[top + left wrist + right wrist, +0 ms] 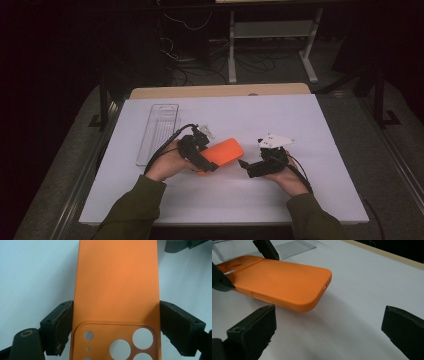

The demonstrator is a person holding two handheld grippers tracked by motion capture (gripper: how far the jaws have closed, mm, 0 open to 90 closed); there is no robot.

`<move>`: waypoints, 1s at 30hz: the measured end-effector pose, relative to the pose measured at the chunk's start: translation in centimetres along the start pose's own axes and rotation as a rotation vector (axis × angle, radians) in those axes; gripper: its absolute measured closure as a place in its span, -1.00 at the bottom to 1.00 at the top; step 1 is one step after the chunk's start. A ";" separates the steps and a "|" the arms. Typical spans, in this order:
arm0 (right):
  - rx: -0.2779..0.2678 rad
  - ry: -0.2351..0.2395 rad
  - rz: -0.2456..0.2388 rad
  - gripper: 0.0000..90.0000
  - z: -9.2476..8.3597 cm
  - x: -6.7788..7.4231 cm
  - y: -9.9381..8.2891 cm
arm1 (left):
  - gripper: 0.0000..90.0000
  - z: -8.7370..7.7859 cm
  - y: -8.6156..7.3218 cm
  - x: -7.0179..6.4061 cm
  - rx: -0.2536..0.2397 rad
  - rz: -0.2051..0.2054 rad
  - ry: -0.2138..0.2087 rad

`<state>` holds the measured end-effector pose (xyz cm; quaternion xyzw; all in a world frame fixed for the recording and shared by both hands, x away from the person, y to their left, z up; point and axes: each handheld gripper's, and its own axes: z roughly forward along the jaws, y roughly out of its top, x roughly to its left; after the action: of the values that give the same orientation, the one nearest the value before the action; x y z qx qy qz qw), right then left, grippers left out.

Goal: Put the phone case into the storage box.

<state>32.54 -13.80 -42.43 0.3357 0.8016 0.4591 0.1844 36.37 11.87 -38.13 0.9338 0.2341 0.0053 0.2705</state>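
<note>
left claw (207, 165) is clamped across the width of an orange phone case (222, 153), one pad on each long edge near the camera cutouts, as the left gripper view shows with the pads (63, 325) pressing flush against both sides of the case (116, 285). gripping at that end leaves the whole plain end of the case sticking out free, which looks like the point of the hold: it offers the other hand something to take or work on. the case sits roughly level and lifted a little off the white table (320, 125), judging by the shadow under it in the right gripper view, where the case (279, 282) hangs above the sheet with its rounded corner and side slot facing the camera. right claw (245, 167) waits just beside the free end of the case, jaws spread wide with nothing between them and not touching it, lined up as if to close on that end next. beyond the case, on its far left side, a clear plastic tray (159, 131) lies flat on the table, well apart from both claws; it may be where the case belongs, though nothing here settles that. both hands rest low near the table, which likely steadies the hand-over.
</note>
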 end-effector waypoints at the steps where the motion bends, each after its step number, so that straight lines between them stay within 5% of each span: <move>1: 0.008 -0.004 0.000 -1.00 0.0 0.1 0.0 | -0.65 0.0 0.0 0.0 0.001 -0.001 0.000; 30: 0.023 -0.106 -0.190 -1.00 -0.3 1.3 0.0 | -0.65 -0.1 -0.1 0.0 -0.004 -0.005 -0.003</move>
<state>31.43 -13.03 -42.32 0.2841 0.8242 0.4120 0.2652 36.30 12.02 -38.11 0.9326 0.2362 0.0038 0.2728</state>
